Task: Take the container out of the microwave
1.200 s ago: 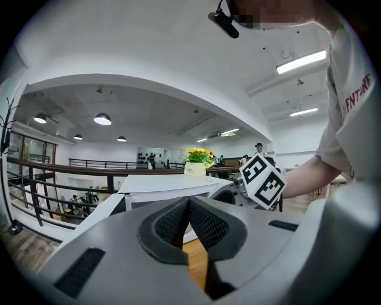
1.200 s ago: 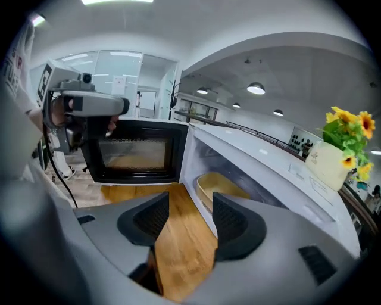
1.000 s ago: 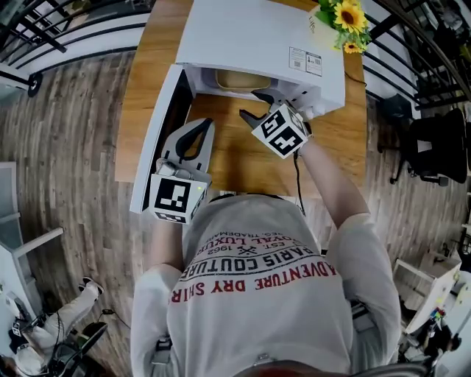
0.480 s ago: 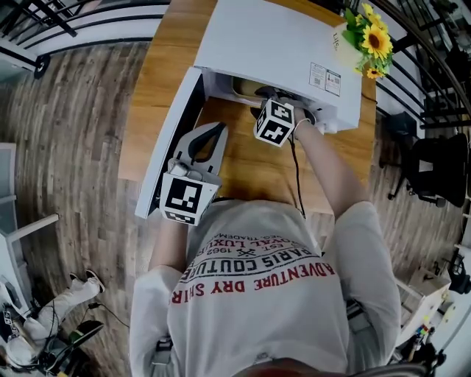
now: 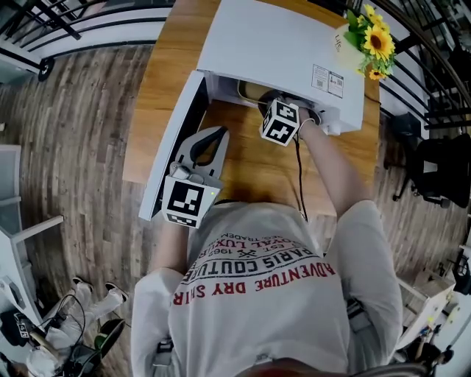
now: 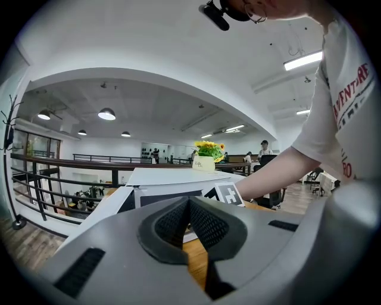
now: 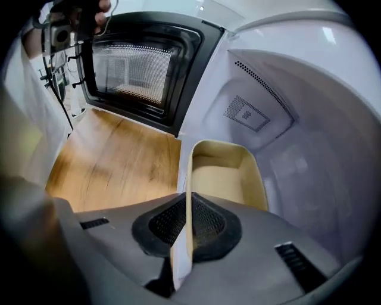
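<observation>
Just squeezed right gripper (image 7: 187, 198) onto container (image 7: 229, 179) wall inside microwave (image 5: 280, 44), with left gripper (image 6: 189, 207) closed empty, over wood table (image 5: 250, 162), plank floor (image 5: 81, 147) around.

This looks like a big open office. Black railings (image 5: 81, 22) run past the wooden table (image 5: 165, 96) holding the microwave (image 5: 280, 44). A black desk chair (image 5: 441, 166) stands right of the table. Round lamps (image 6: 107, 113) shine on the ceiling beyond it.

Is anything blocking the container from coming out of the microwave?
Nothing visible. The door is swung wide open, the table in front is bare, and the right tool has just closed on the container's wall.
</observation>
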